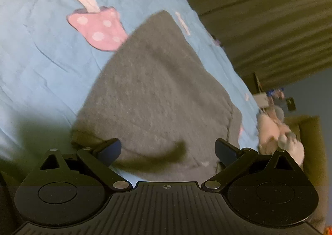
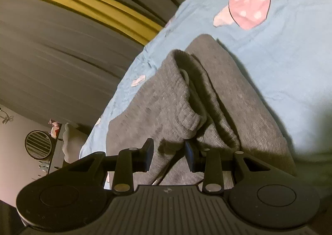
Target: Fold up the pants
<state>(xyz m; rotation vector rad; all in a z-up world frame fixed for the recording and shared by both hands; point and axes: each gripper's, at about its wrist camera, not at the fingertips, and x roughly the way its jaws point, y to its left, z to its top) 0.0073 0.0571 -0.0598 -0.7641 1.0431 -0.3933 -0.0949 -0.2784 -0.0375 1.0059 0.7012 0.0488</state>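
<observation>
Grey knit pants (image 1: 155, 89) lie on a blue bed sheet (image 1: 41, 58), reaching away from me in the left wrist view. My left gripper (image 1: 168, 144) hovers over their near end with its jaws wide apart and nothing pinched; a dark, blurred strip crosses the fabric between the fingers. In the right wrist view the pants (image 2: 228, 100) are bunched, and a ribbed fold of them rises into my right gripper (image 2: 168, 147). That gripper is shut on this fold, with both pads pressing on the cloth.
The sheet (image 2: 280, 58) carries pink mushroom prints (image 1: 97, 27) (image 2: 249, 6). Past the bed's edge hang pleated curtains (image 1: 269, 17). A pale soft bundle (image 1: 278, 131) lies by the bed's edge. A round vent-like object (image 2: 38, 144) stands on the far left.
</observation>
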